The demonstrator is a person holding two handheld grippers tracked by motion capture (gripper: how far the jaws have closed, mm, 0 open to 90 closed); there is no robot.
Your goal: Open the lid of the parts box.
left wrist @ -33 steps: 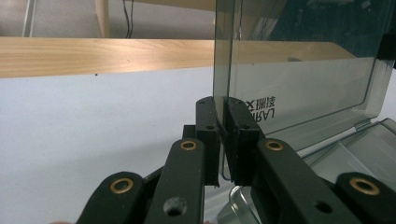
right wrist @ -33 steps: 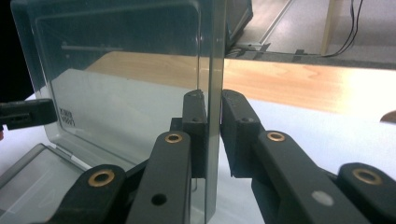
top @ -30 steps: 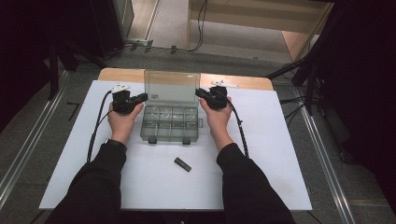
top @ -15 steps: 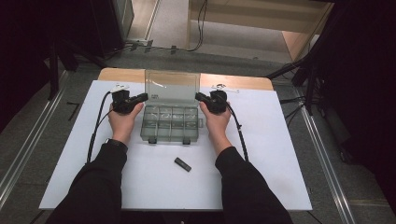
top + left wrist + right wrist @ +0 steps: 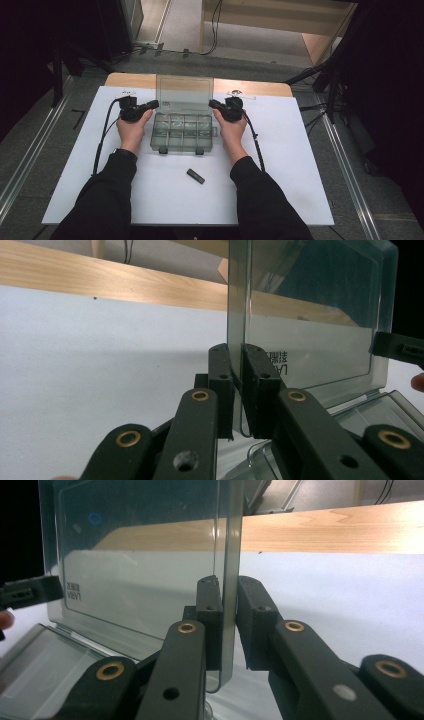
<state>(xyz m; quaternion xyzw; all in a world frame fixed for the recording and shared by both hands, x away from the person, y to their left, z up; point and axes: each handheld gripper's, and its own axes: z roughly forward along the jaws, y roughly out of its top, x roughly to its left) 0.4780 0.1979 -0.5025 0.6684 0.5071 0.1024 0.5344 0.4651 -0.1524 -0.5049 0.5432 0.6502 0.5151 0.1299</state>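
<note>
A clear plastic compartment box (image 5: 182, 132) sits mid-table with its lid (image 5: 184, 92) standing upright at the back. My left gripper (image 5: 154, 104) pinches the lid's left side edge, and my right gripper (image 5: 213, 104) pinches its right side edge. In the left gripper view the black jaws of the left gripper (image 5: 236, 347) are shut on the lid (image 5: 310, 315), whose thin edge runs between the pads. In the right gripper view the right gripper (image 5: 229, 582) clamps the lid (image 5: 135, 555) the same way. The box's compartments look empty.
A small black oblong piece (image 5: 195, 175) lies on the white table cover (image 5: 300, 165) in front of the box. A wooden strip (image 5: 260, 87) borders the table's far edge. Cables trail from both grippers along the forearms.
</note>
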